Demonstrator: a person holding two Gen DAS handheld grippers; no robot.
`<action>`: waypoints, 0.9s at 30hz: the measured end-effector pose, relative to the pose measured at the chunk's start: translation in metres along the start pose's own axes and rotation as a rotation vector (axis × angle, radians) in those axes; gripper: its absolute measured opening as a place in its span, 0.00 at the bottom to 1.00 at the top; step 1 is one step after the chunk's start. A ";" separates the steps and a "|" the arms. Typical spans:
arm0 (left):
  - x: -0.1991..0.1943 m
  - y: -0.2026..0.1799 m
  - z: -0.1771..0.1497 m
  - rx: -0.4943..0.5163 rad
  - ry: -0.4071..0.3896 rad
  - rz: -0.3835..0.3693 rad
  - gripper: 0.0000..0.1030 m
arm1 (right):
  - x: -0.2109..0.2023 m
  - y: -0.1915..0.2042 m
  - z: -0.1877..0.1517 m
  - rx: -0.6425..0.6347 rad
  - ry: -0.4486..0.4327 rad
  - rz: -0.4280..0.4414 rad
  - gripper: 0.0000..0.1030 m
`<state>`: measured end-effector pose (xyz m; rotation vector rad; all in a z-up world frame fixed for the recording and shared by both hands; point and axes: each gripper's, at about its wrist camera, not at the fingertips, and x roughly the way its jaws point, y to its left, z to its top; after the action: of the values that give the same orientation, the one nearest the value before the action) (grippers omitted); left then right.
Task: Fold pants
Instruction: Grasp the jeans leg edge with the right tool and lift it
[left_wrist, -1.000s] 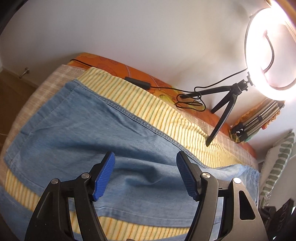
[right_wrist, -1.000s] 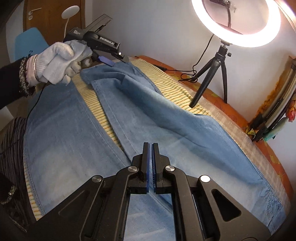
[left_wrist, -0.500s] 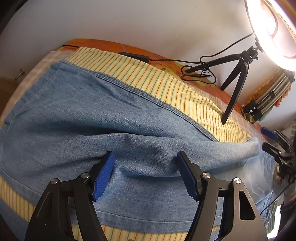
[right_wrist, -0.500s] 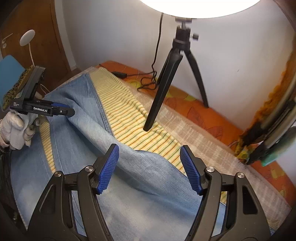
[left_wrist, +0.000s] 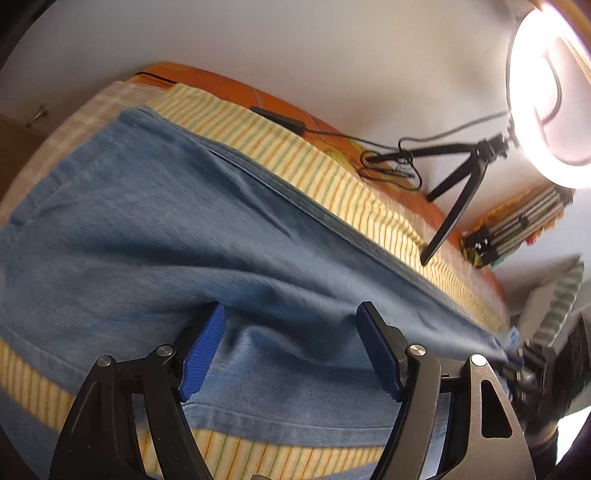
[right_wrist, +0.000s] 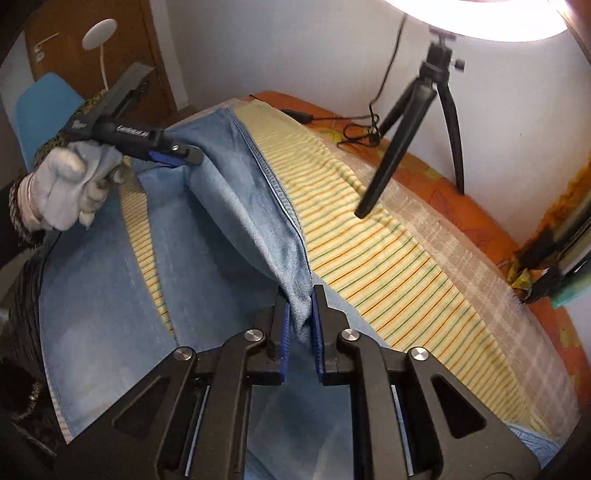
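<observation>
While your right gripper (right_wrist: 300, 317) pinches a raised fold of the jeans (right_wrist: 251, 206), your left gripper (left_wrist: 291, 347) hangs spread and empty over the same leg, which runs lengthwise beside the striped sheet (right_wrist: 369, 258); you hold its far end loosely at best.

- Your left gripper (left_wrist: 290, 347) had black arms, ribbed blue pads (left_wrist: 202, 352) and silver screws.
- Your left hand (right_wrist: 64, 188) wore a white glove, dark sleeve above.
</observation>
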<state>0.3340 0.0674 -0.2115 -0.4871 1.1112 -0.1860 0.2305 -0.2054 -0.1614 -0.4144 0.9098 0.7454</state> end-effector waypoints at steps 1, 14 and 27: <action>-0.006 0.000 0.001 -0.006 -0.006 0.001 0.71 | -0.011 0.013 -0.004 -0.027 -0.015 -0.008 0.10; -0.011 -0.042 -0.020 0.063 0.083 0.105 0.71 | -0.033 0.158 -0.079 -0.221 0.039 0.015 0.09; 0.057 -0.086 -0.036 0.199 0.064 0.465 0.76 | -0.027 0.161 -0.085 -0.216 0.029 0.009 0.09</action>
<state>0.3354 -0.0399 -0.2309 -0.0382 1.2244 0.0958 0.0546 -0.1587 -0.1902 -0.6130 0.8614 0.8515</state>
